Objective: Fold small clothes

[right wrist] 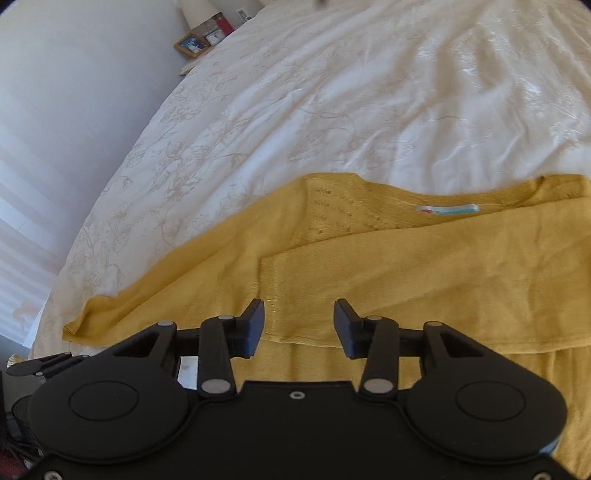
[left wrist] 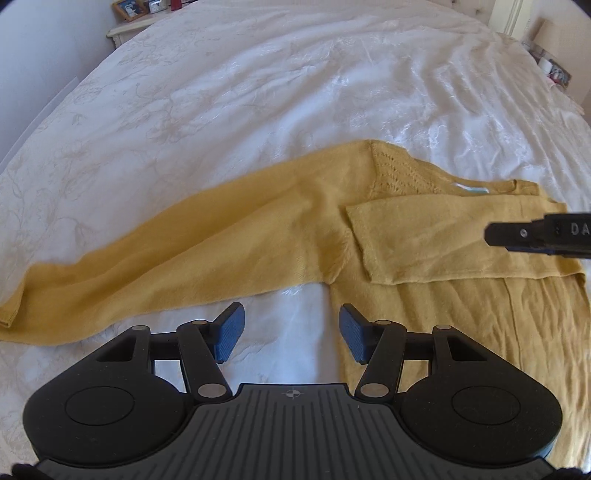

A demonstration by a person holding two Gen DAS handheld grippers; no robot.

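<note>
A mustard-yellow knit sweater (left wrist: 280,236) lies flat on the white bedspread (left wrist: 258,92), neck label (right wrist: 448,209) facing up. One sleeve (left wrist: 110,273) stretches out to the left. The other sleeve (left wrist: 436,236) is folded across the chest. My left gripper (left wrist: 291,332) hovers open with its blue pads (left wrist: 231,332) over the sheet just below the armpit, nothing between them. My right gripper (right wrist: 299,325) stands open above the folded sleeve's cuff (right wrist: 280,295), holding nothing. Its black tip (left wrist: 532,236) shows at the right edge of the left wrist view.
A bedside table (left wrist: 129,27) with picture frames (right wrist: 192,45) stands at the bed's far left corner, beside a white wall (right wrist: 74,110). Small items (left wrist: 554,70) sit at the far right edge of the bed. The bedspread reaches well beyond the sweater.
</note>
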